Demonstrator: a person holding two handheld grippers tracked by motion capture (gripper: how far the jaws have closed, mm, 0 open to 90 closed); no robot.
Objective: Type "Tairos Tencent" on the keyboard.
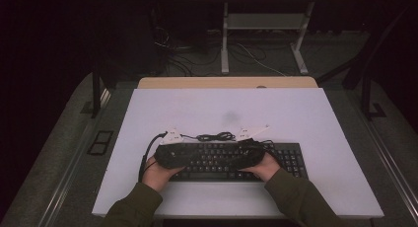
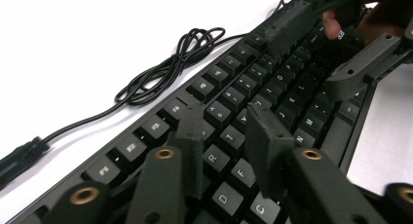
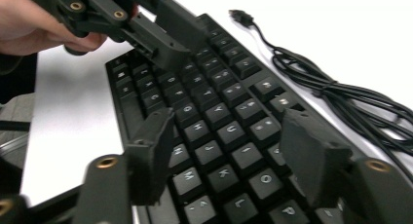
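A black keyboard (image 1: 291,160) lies on the white table top (image 1: 222,103), near its front edge. Its black cable (image 1: 214,136) is coiled just behind it. Both hands hold their grippers low over the keys, pointing at each other. My left gripper (image 2: 224,119) hovers over the letter keys (image 2: 229,136) on the left half, jaws a key's width apart with nothing between them. My right gripper (image 3: 229,129) stands wide open above the right-hand letter keys (image 3: 219,136). In the high view the left gripper (image 1: 190,158) and right gripper (image 1: 231,159) almost meet over the keyboard's middle.
The coiled cable (image 2: 165,70) ends in a plug (image 3: 241,15) lying on the white top. Behind the white top a wooden desk edge (image 1: 226,82) shows, then a dark floor with loose wires (image 1: 182,59) and a desk frame (image 1: 266,22).
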